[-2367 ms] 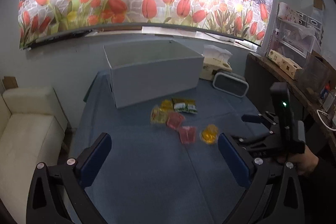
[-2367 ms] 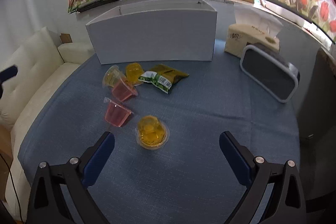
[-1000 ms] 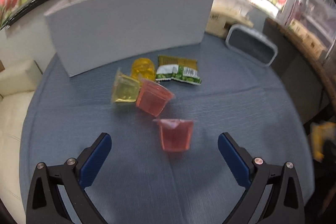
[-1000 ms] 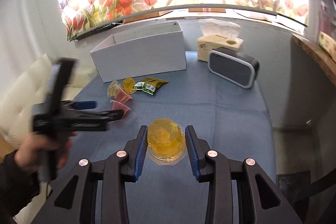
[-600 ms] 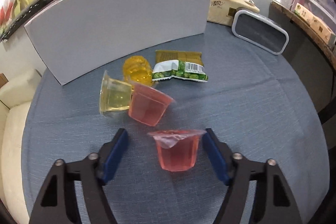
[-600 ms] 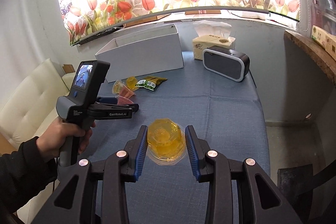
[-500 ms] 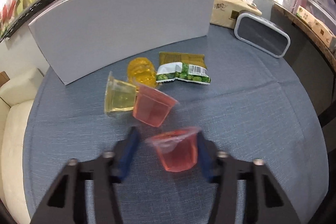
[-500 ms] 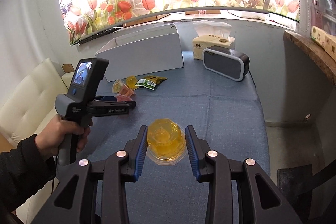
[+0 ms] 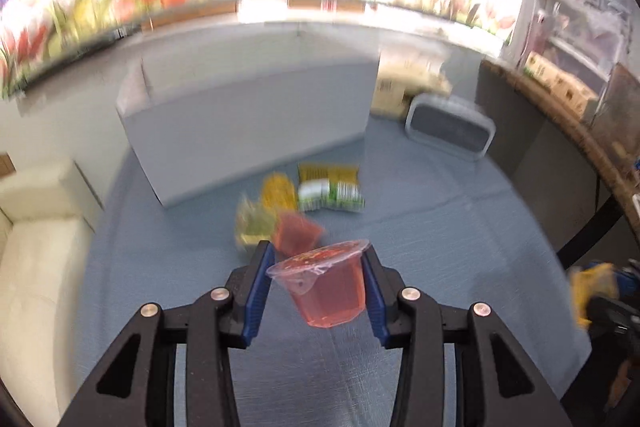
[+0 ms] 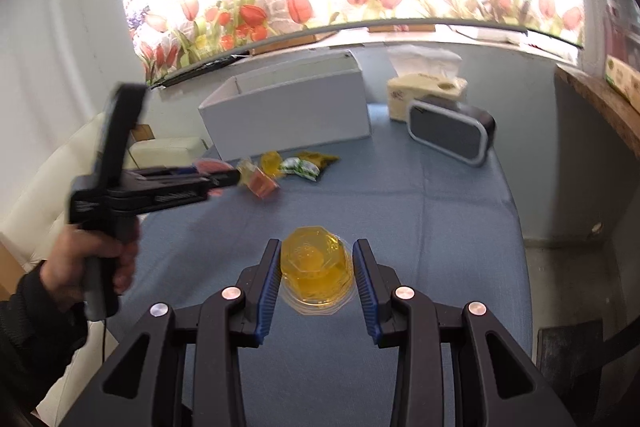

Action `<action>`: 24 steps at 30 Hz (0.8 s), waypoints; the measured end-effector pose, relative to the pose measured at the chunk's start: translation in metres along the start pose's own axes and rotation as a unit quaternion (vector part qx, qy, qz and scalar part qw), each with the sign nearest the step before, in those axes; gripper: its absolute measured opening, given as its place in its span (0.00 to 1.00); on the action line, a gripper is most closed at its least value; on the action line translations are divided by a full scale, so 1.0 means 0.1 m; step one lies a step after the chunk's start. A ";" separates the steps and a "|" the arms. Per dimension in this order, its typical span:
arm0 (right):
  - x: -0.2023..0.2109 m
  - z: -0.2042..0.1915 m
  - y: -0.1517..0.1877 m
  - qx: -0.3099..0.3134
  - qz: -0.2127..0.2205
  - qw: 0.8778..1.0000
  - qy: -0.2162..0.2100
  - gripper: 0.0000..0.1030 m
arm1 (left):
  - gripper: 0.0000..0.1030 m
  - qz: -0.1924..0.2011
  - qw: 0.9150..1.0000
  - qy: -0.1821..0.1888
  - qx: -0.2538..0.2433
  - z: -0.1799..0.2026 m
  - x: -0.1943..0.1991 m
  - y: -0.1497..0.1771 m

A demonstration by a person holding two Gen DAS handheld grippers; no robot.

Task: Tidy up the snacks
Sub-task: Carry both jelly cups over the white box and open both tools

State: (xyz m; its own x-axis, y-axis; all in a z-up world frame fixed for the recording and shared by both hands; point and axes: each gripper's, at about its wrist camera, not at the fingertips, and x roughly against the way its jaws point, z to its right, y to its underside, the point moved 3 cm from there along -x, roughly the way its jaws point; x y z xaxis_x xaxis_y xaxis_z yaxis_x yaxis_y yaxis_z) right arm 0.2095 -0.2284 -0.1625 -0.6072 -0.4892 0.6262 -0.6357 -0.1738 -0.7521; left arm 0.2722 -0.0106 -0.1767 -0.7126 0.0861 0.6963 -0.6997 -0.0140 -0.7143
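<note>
My left gripper (image 9: 318, 279) is shut on a pink jelly cup (image 9: 326, 289) and holds it tilted above the blue tablecloth. It also shows in the right wrist view (image 10: 224, 177). My right gripper (image 10: 316, 273) is shut on a yellow jelly cup (image 10: 316, 267), held above the table. On the cloth lie another pink cup (image 9: 296, 235), a pale yellow cup (image 9: 254, 225), an orange-yellow cup (image 9: 278, 191) and a green snack packet (image 9: 330, 193). The white open box (image 9: 248, 123) stands behind them.
A grey speaker (image 9: 448, 133) and a tissue box (image 10: 426, 93) stand at the back right of the table. A cream sofa (image 9: 40, 227) lies to the left. A dark shelf (image 9: 560, 115) runs along the right.
My left gripper closed on the pink jelly cup and lifted it off the cloth, pulling back. My right gripper keeps holding the yellow cup.
</note>
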 end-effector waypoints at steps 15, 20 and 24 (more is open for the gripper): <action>-0.90 -0.46 -1.71 0.070 0.042 0.996 -0.043 0.38 | 0.46 0.104 0.994 -0.023 0.030 -0.75 0.63 -1.21; -1.42 -0.46 -2.21 0.073 0.022 0.997 -0.026 0.38 | 0.46 0.089 0.995 -0.023 0.036 -0.97 0.34 -1.49; -1.82 -0.37 -2.56 0.063 0.021 0.998 -0.014 0.38 | 0.46 0.082 0.996 -0.033 0.032 -1.12 0.04 -1.69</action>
State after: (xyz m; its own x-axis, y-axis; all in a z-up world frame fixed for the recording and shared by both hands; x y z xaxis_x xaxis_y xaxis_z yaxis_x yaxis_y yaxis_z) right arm 0.4648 -0.0630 -0.0767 -0.6175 -0.5219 0.5885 -0.5438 -0.2573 -0.7988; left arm 0.3934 0.1035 -0.0610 -0.8180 0.0115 0.5750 -0.5738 -0.0860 -0.8145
